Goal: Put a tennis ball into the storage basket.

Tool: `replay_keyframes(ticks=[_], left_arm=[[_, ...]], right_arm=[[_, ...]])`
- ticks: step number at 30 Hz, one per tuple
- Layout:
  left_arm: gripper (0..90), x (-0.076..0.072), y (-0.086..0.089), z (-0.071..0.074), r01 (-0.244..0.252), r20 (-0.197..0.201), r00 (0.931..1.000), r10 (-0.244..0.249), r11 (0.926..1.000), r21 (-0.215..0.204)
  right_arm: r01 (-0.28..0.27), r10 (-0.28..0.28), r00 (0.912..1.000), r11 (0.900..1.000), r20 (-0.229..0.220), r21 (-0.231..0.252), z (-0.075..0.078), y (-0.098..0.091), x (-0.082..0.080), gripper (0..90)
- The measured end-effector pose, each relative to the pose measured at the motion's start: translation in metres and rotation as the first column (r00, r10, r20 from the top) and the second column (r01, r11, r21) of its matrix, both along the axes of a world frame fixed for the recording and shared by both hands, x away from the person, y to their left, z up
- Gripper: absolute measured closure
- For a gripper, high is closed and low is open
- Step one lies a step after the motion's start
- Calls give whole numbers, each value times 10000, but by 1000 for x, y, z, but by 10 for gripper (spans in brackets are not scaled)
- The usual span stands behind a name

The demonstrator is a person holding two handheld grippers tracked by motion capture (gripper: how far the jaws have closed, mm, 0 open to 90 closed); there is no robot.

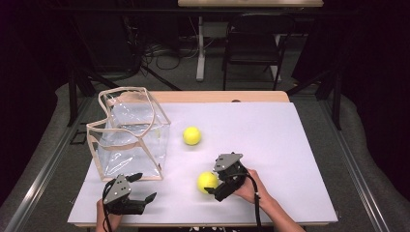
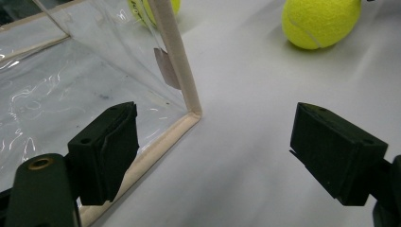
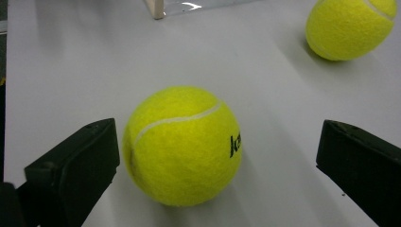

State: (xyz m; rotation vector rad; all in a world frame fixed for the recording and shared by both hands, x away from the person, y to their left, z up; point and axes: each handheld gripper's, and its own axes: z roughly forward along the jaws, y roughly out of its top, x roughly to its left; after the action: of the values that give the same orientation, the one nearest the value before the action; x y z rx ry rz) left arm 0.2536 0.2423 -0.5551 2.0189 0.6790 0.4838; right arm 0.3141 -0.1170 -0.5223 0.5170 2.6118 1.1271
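1. Two jaws of the right gripper [image 1: 216,187] are spread wide around the near tennis ball [image 3: 182,144], which lies on the white table [image 1: 270,145], so a closing grasp seems prepared.
2. Beside the clear bag [image 1: 129,133], the left gripper [image 1: 139,187] is held open and empty, probably to steady its corner.
3. Farther off, a second ball [image 1: 192,136] is left waiting.

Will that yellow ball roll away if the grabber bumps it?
Probably. The near tennis ball is round and sits free on the smooth table, between the open right gripper. Its fuzzy felt should grip well once squeezed.
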Motion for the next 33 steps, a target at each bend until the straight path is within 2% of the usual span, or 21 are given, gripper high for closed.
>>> replay_keyframes(ticks=[22,33], left_arm=[[159,0,0,0,22,7,10000,-22,10000,32],[159,-1,0,0,41,24,10000,-41,10000,73]], right_arm=[[-319,310,9979,9994,-566,-145,-16,11,-1,0],[-201,189,9966,9997,-806,-142,-22,13,-1,2]])
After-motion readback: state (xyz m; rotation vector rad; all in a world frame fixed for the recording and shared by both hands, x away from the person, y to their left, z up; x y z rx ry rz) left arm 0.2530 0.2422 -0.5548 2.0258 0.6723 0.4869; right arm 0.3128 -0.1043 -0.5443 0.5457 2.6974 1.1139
